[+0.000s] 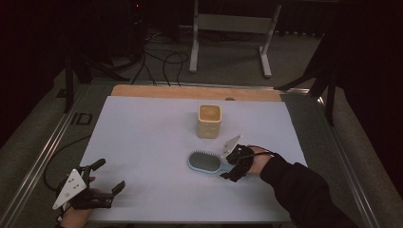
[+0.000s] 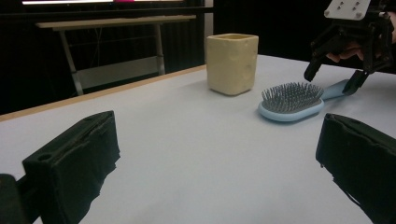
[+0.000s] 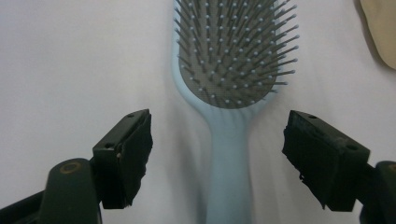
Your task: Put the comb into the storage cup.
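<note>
Hairbrush [image 1: 205, 162], pale blue with grey bristles facing up, is lying flat on the white table sheet [image 1: 142, 142], just in front of the cream square cup [image 1: 209, 120] and a little to its near side, apart from it. Its handle is pointing toward the person's right, and its head is pointing toward the left.

The right gripper [image 1: 231, 167] is hovering low over that handle, reaching in from the right edge of the sheet on a dark-sleeved forearm [image 1: 304, 190] that is angling in from the bottom right corner. The hand is tipping the gripper forward and down, so the grey three-cornered plate is showing on top. In the right gripper view the handle [image 3: 229, 177] is running straight up between the two black jaws, which are standing apart on either side of it with clear gaps, not pressing on it.

The left gripper [image 1: 108, 176] is resting near the front left corner of the sheet, well apart from the brush, held low and roughly level, pointing toward the middle of the table. Its jaws are standing wide apart with only bare sheet between them, as the left gripper view is showing.
</note>
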`<state>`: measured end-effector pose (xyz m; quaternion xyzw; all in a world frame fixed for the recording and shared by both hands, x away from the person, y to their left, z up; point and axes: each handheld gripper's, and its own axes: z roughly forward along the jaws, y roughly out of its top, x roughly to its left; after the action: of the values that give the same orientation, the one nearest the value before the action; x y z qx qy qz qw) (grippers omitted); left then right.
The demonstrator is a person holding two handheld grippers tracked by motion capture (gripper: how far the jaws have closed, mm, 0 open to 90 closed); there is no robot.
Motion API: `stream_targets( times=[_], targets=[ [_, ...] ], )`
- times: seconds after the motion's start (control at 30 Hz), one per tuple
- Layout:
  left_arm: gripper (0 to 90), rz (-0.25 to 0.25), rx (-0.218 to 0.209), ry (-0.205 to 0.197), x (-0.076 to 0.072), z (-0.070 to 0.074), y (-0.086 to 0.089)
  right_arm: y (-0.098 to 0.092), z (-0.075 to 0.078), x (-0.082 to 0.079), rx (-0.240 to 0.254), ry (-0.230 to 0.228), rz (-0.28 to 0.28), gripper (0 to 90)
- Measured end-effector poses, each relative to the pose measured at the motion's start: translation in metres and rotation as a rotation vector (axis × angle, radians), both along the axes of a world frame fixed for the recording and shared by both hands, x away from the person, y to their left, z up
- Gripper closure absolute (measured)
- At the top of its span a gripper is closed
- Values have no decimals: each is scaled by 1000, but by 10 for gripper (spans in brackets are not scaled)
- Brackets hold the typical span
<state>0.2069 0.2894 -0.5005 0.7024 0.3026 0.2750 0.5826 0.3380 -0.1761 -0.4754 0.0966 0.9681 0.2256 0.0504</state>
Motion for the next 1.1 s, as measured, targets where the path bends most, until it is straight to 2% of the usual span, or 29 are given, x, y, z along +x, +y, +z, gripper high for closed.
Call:
stream_targets(
  times=[0.1,0.57,0.77,1.0,1.1],
  targets=[
    [0,1,0,-1,0,0,0,2,0,2,-20,0,5,235],
    [0,-1,-1,-4,0,0,0,12,-8,3,-126,-7,-2,395],
    [0,-2,-3,-3,0,0,0,16,-9,5,-177,3,-3,458],
    [0,-3,-5,-6,0,0,1,22,-9,7,-222,25,1,537],
    [0,-5,-7,-6,-1,0,1,23,-11,8,-229,20,3,550]
  ],
)
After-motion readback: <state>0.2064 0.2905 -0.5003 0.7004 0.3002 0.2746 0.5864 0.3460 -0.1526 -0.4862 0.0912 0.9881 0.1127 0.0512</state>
